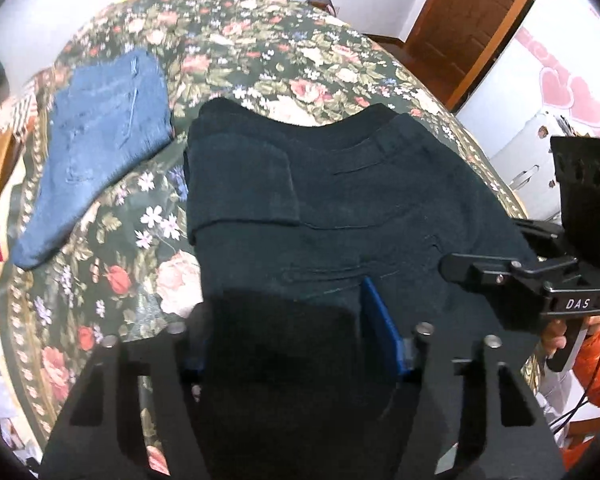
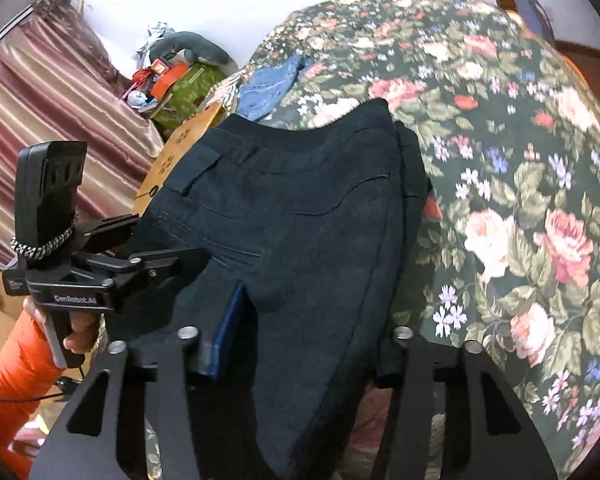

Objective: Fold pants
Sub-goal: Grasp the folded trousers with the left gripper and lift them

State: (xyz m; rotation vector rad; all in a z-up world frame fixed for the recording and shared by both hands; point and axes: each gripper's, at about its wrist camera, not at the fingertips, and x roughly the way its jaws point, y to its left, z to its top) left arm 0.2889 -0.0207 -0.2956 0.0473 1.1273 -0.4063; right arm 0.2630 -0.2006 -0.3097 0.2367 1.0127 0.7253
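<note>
Pants on the bed: we counted two – one pair of dark pants (image 1: 340, 200) and one pair of blue jeans (image 1: 100, 128), lying apart.
Dark pants: they lay folded on the floral bedspread (image 1: 260, 52), waistband away from us, the near edge running in between both sets of fingers.
Blue jeans: folded flat, further back to the left on the same spread.
Grippers: two, one in each hand.
Left gripper (image 1: 296, 340): dark cloth filled the gap between its fingers – we took it as clamped on the fabric.
Right gripper (image 2: 300, 344): cloth likewise lay pinched between its fingers.
Hands: two, each on a handle, both in an orange sleeve (image 2: 12, 376).
</note>
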